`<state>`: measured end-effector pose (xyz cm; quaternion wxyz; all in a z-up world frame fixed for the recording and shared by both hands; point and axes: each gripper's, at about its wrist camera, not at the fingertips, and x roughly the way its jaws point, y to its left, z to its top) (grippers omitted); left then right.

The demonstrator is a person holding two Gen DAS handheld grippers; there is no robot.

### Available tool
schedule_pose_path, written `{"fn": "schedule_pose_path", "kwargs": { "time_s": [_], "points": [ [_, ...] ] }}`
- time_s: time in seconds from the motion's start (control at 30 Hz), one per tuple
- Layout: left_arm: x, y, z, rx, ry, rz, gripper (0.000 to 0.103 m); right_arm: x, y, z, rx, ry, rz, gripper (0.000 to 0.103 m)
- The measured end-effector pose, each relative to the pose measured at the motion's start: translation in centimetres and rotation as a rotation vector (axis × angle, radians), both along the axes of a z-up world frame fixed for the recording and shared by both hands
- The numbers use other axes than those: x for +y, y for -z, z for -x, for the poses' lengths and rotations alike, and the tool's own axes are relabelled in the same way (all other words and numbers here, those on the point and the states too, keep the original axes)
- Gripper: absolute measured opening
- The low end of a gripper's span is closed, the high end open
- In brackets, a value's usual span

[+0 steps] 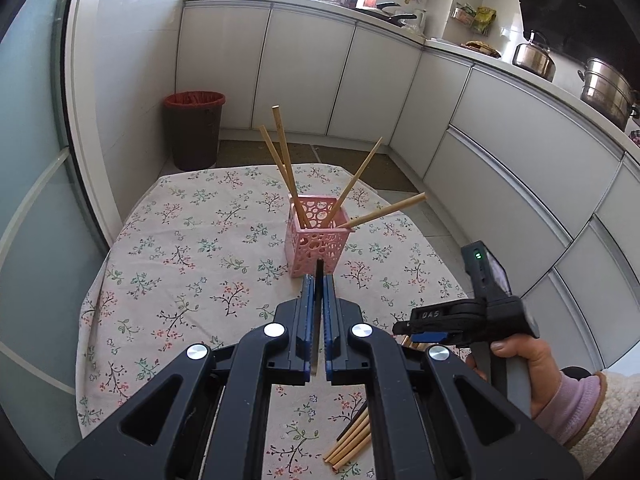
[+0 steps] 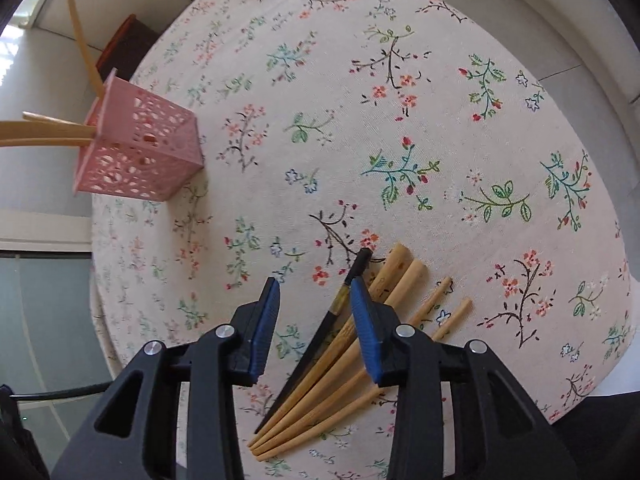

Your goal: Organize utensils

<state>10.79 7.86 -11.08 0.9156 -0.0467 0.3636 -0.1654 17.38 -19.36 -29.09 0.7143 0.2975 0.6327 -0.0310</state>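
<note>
Right gripper (image 2: 316, 292): blue pads (image 2: 264, 320) apart, nothing pressed between them. Dark chopstick (image 2: 320, 340) lying in the gap, close against the right-hand pad, no contact to be made out. Just beyond that pad and partly under it, the loose bamboo chopsticks (image 2: 340, 380), flat on the floral tablecloth (image 2: 400, 140), fanned: thin tips gathered near the gripper body at the lower edge of the view, thick ends spread up and to the right. Long axis therefore running roughly along the pointing line of the fingers, tilted somewhat to the right, not across the opening. Probably the hinge of the coming grasp: pads closing sideways onto the dark stick alone, with the nearest bamboo stick touching or almost touching it and liable to be caught too.

Farther out, upper left in the right wrist view, pink perforated holder (image 2: 140, 148) upright on the cloth, well apart from the pile, four bamboo sticks (image 1: 352, 184) already leaning out of it.

Left gripper (image 1: 319, 280): pads together, empty, tip just short of the holder's near wall, pile behind and below it. Right hand (image 1: 520, 364) plainly nearer the loose sticks.
</note>
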Motion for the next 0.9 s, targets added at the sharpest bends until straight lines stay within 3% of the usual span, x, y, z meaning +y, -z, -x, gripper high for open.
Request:
{"fn": "schedule_pose_path", "kwargs": {
  "time_s": [0.2,0.3,0.37,0.43,0.63,0.9],
  "points": [
    [0.6,0.5,-0.4,0.014,-0.009,0.008,0.004,1.0,1.0,-0.6,0.051,-0.007,0.059,0.039],
    [1.0,0.5,-0.5,0.016,-0.025,0.014,0.004,2.5,0.8,-1.0,0.036,-0.019,0.144,0.039],
    [1.2,0.3,-0.4,0.010,-0.034,0.015,0.004,3.4,0.8,-0.9,0.010,-0.012,0.176,0.013],
    [1.4,0.2,-0.2,0.004,-0.043,0.011,0.004,3.8,0.7,-0.7,-0.022,0.001,0.184,0.011],
    [2.0,-0.7,0.4,-0.017,-0.074,0.012,0.004,4.4,-2.4,1.1,-0.180,-0.014,0.084,0.008],
    [1.8,-2.5,1.7,-0.049,-0.084,0.007,0.005,5.0,-10.6,6.1,-0.450,-0.158,0.054,0.007]
  ]
}}
